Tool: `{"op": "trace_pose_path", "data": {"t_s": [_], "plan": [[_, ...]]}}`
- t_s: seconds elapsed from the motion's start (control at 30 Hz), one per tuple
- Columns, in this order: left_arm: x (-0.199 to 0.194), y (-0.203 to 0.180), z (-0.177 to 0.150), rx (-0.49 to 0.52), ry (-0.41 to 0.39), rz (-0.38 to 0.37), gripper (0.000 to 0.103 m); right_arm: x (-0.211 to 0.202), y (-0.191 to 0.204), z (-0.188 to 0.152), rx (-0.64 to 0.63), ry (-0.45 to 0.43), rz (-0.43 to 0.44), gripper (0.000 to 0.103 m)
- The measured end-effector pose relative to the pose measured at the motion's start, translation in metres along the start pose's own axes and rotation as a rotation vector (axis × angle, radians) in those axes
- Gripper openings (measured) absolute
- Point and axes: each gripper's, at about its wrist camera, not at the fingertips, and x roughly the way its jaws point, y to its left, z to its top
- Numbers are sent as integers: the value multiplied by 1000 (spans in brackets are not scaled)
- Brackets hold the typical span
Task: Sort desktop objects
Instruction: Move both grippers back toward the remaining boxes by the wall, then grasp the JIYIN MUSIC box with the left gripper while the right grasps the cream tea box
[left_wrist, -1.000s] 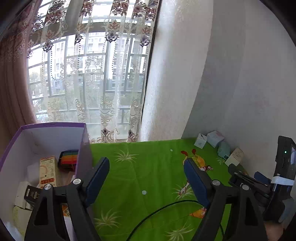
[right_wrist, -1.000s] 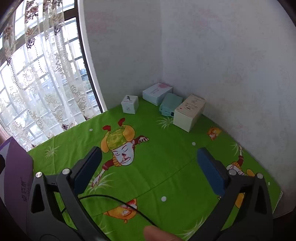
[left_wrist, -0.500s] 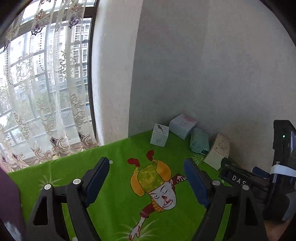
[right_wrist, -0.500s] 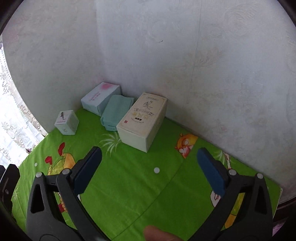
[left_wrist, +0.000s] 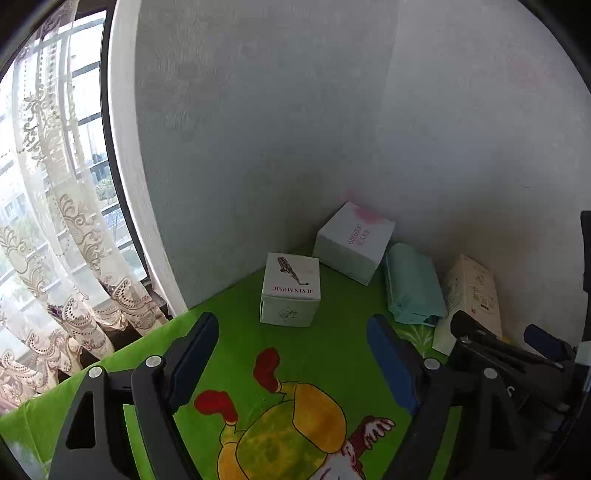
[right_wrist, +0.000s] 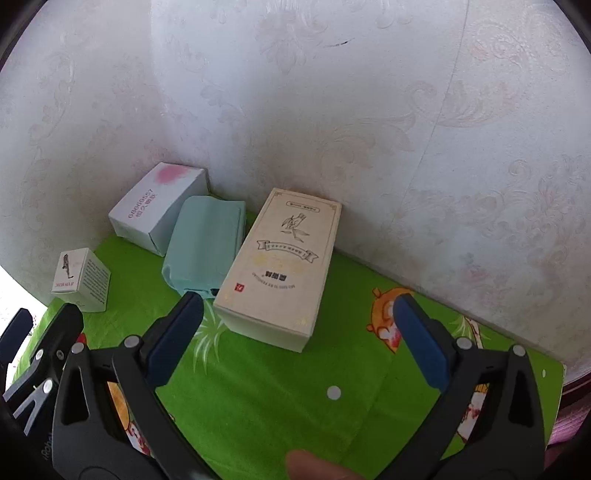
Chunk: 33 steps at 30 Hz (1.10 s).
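Green cartoon cloth bears four boxes.

Walls: pale wallpaper with a faint embossed floral pattern, two walls meeting in a corner.
Window: on the left, dark frame, bars outside.
Curtain: sheer lace curtain with floral motifs.
Table: covered by a bright green cloth printed with cartoon figures.
Light: daylight from the window.

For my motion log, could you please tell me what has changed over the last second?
Both grippers swung right, away from the window and purple bin, and closed in on the corner. The left gripper now faces the small cube box; the right gripper faces the tall cream box. Both remain open and empty; the boxes have not moved.
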Motion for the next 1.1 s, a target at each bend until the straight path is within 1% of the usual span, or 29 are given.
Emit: {"op": "trace_pose_path", "data": {"t_s": [0.17, 0.2, 0.27, 0.3, 0.33, 0.37, 0.4, 0.47, 0.5, 0.53, 0.57, 0.63, 0.7, 0.87, 0.93, 1.1], "plan": [[25, -1, 9, 38, 31, 1, 82, 12, 6, 4, 2, 13, -45, 102], [29, -2, 10, 45, 35, 0, 80, 15, 7, 4, 1, 18, -50, 102], [37, -5, 11, 65, 50, 10, 73, 20, 8, 4, 3, 24, -61, 102], [41, -5, 11, 70, 59, 19, 64, 21, 8, 4, 2, 22, -65, 102], [44, -5, 11, 66, 65, 17, 58, 22, 9, 3, 0, 23, -68, 102], [46, -4, 11, 60, 70, 17, 57, 23, 9, 3, -2, 23, -67, 101], [48, -4, 11, 59, 69, 21, 55, 23, 9, 3, -2, 22, -68, 99], [51, -6, 9, 60, 77, 19, 49, 26, 9, 2, -5, 32, -73, 80], [52, -6, 8, 61, 77, 19, 44, 28, 8, 2, 0, 39, -74, 76], [52, -7, 8, 60, 76, 21, 42, 28, 6, 1, 5, 42, -73, 67], [52, -7, 7, 60, 77, 17, 42, 28, 5, 1, 8, 43, -74, 58], [51, -9, 6, 63, 79, 11, 42, 26, 2, 0, 7, 38, -74, 56], [48, -10, 4, 57, 79, 8, 41, 23, 1, -1, 2, 35, -65, 56], [29, -13, -5, 26, 70, 34, 41, 6, -8, -7, -22, 17, -27, 55], [15, -16, -10, 9, 54, 43, 41, -4, -15, -10, -31, 7, -11, 55], [-32, -17, -23, -42, 6, 106, 41, -42, -34, -22, -61, -25, 41, 55]]}}
